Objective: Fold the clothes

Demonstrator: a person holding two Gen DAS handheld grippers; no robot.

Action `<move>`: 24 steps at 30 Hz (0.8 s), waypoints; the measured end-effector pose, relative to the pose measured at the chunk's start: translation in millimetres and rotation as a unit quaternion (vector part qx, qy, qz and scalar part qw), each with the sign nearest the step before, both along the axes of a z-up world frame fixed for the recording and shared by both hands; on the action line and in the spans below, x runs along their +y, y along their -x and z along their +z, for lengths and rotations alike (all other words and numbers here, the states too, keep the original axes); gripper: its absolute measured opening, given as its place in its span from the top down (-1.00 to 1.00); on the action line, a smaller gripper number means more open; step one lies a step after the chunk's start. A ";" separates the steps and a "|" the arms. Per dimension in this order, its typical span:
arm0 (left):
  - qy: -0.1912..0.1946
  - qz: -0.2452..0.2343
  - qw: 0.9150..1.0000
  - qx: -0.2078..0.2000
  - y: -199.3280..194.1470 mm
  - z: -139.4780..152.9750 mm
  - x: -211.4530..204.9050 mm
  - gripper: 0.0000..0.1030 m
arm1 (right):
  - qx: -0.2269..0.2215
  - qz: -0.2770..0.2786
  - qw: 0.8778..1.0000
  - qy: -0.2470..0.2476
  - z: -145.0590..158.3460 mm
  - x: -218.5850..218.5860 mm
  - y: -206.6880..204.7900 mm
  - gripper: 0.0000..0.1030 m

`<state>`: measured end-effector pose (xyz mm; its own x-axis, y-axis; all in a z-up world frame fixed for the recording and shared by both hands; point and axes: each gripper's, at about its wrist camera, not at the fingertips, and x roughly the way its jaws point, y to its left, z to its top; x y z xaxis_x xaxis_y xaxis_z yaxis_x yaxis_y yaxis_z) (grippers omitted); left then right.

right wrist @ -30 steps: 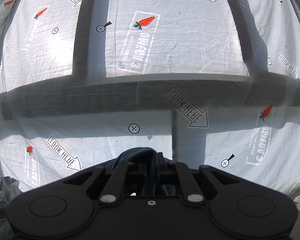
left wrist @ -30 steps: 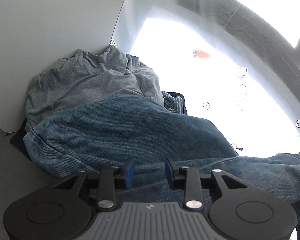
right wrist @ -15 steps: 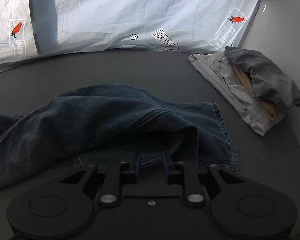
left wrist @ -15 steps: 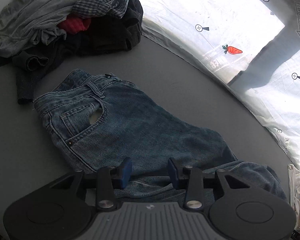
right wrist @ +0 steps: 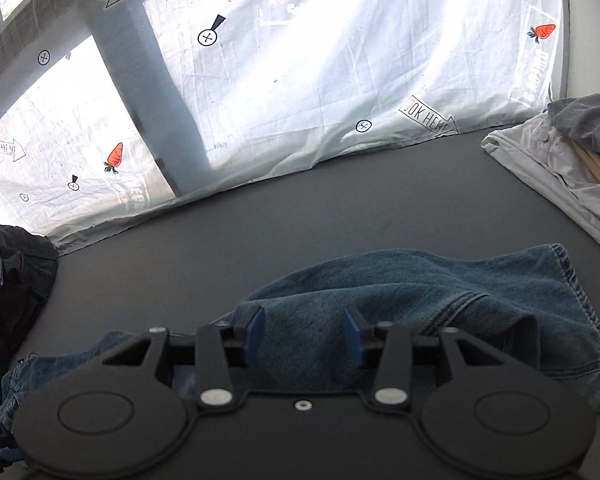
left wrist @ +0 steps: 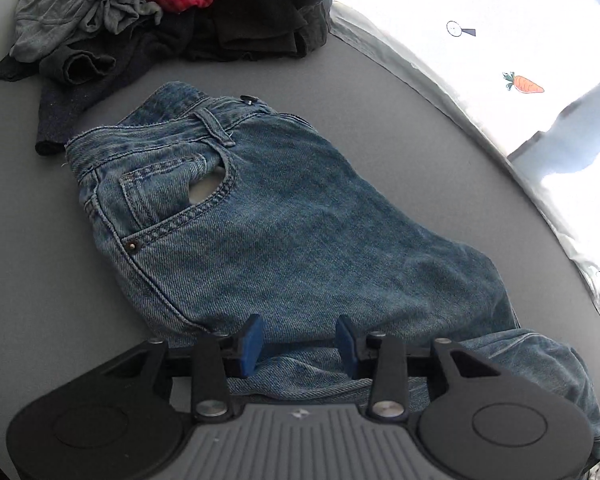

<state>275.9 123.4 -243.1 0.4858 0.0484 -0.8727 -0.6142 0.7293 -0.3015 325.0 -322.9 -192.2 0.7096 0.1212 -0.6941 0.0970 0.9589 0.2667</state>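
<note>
- Lying across the middle of the left wrist view, the blue jeans [left wrist: 300, 232] rest on the grey table [left wrist: 40, 260], waistband toward the upper left of the frame and legs running off to the lower right
- Bare grey tabletop stays open at the left of that frame and in a band between the jeans and the white printed sheet [left wrist: 520, 60] at the upper right
- The left gripper [left wrist: 298, 340] sits at the bottom centre with its jaws spread wide over the denim, gripping nothing
- In the right wrist view the right gripper [right wrist: 304, 330] also has its jaws wide apart above a rumpled denim fold, nothing between them; open table lies beyond, up to the sheet's edge
- The denim is coarse, with stitched seams, a rivet and a gaping front pocket showing pale lining
- A heap of unsorted clothes [left wrist: 160, 12], grey, black, checked and red, fills the upper left corner, just beside the waistband
- A pale folded stack [right wrist: 560, 168] at the right edge of the right wrist view is cut off by the frame
- The far leg ends are hidden behind the gripper bodies
</note>
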 end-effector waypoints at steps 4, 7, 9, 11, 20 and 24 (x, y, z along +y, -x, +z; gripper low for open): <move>-0.008 0.086 0.996 -0.014 24.2 -6.6 34.1 -0.26 | 0.015 0.006 1.000 -0.005 -12.8 11.9 0.9 0.14; -0.027 0.091 0.996 0.002 33.1 -9.6 49.4 -0.26 | 0.031 -0.010 0.999 -0.019 -21.5 11.7 4.7 0.14; -0.019 0.096 0.995 0.006 37.5 -14.5 58.8 -0.34 | 0.037 -0.022 0.999 -0.030 -24.3 8.7 6.9 0.14; -0.005 0.091 0.996 -0.004 35.7 -19.9 61.8 -0.35 | 0.041 -0.034 0.998 -0.039 -26.3 5.7 8.7 0.13; -0.017 0.068 0.997 -0.019 11.0 -18.3 56.0 0.65 | 0.045 -0.039 0.998 -0.036 -27.0 9.9 12.3 0.13; 0.000 0.077 0.995 -0.057 5.4 8.4 58.9 0.72 | 0.045 -0.034 0.998 -0.033 -26.2 11.9 12.8 0.13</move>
